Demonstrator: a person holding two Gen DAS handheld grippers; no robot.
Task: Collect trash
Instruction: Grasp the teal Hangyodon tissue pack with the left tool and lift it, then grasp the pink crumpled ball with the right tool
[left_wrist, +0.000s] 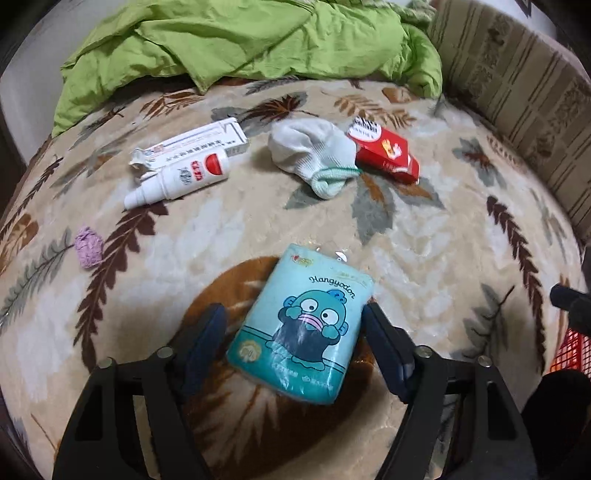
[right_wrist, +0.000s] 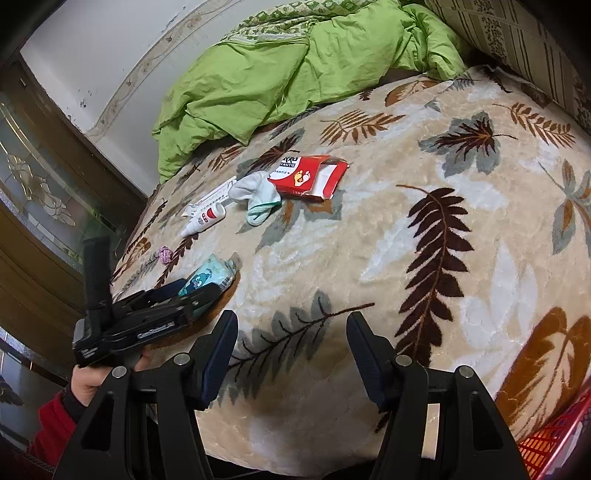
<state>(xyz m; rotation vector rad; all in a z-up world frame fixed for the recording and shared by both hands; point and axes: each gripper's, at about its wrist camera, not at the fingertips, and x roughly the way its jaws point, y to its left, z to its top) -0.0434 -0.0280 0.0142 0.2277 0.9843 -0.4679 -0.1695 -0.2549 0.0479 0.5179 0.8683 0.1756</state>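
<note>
A teal tissue pack with a cartoon fish lies on the leaf-patterned blanket. My left gripper is open, its jaws on either side of the pack; its right finger looks to touch the pack's edge, the left stands apart. In the right wrist view the left gripper straddles the pack. My right gripper is open and empty above the blanket. Farther off lie a white tube with its torn box, a white sock, a red box and a purple crumpled wad.
A green quilt is bunched at the far end of the bed, a striped cushion along the right. A red mesh basket is at the near right edge. A wall and wooden door are to the left.
</note>
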